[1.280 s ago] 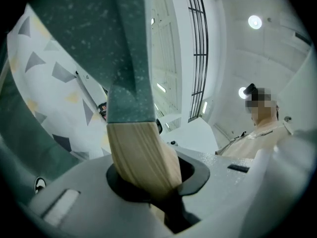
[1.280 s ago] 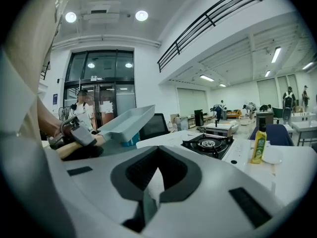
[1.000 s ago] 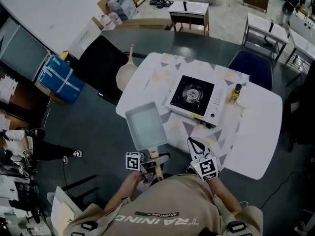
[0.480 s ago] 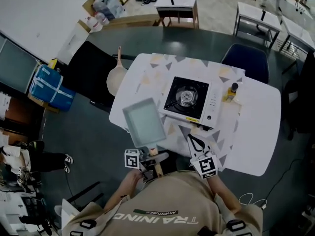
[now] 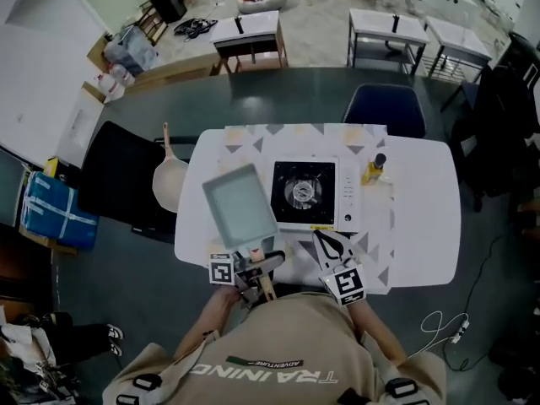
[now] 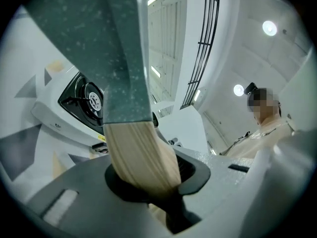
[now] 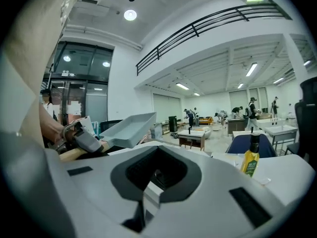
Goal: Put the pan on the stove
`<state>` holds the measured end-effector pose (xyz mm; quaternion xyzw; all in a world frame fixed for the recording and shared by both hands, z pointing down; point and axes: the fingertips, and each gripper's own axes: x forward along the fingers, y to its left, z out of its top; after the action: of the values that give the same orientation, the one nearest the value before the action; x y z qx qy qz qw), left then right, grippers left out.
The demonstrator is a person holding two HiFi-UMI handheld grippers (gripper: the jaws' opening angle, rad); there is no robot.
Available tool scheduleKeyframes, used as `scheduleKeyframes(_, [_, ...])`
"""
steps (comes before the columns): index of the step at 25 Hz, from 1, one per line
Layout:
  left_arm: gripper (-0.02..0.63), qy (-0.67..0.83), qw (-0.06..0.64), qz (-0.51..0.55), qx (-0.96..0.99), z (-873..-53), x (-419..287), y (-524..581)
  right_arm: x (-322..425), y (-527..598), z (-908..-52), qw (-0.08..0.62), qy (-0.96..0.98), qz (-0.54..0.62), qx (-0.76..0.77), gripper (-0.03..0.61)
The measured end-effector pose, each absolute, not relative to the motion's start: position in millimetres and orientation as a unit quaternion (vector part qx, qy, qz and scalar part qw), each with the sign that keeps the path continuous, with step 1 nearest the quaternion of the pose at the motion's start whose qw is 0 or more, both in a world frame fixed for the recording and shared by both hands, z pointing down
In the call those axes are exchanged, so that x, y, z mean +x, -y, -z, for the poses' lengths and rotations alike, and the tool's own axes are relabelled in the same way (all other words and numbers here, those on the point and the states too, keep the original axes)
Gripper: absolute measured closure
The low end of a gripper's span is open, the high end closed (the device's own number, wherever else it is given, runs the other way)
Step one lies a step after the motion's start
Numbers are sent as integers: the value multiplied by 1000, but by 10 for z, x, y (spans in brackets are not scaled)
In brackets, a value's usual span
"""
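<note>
Two tongs show at the near edge of the white surface [image 5: 422,226], which is partly covered by a triangle-patterned cloth. The left tongs [image 5: 256,270] are clamped tight on the pale, grainy wooden handle [image 6: 141,152] of the rectangular grey-green speckled pan [image 5: 239,205]. The pan is held clear of the surface with its shallow tray tilted upward, just beside the left edge of the white square-bodied gas stove [image 5: 346,197] and not over its round black burner [image 5: 302,192]. The right tongs [image 5: 327,243] are closed on nothing, pointing at the stove's near side. A small yellow bottle with a dark cap [image 5: 373,171] stands upright at the stove's right.
</note>
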<state>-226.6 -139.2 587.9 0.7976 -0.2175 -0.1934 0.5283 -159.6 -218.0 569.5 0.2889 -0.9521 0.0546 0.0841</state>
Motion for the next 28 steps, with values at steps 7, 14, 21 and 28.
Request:
scheduleKeyframes(7, [526,134,555,177,802,-5969,-2415,1623,-1699,2258,-5702,101,922,-60,370,574])
scheduleKeyframes(14, [526,76,593,164,785,-6090,-2346,1763,-1490,2185,-5742,132,892,-78,426,574])
scheduleKeyframes(21, [526,75,603,136,783,-6170,-2159,1987,-1179,2209,-5907,128,882,-100,443,574])
scheduleKeyframes(28, [527,65,619,133,772,-6273,-1913,2191,-1052,2483,-6056,115,880,-117,445,574])
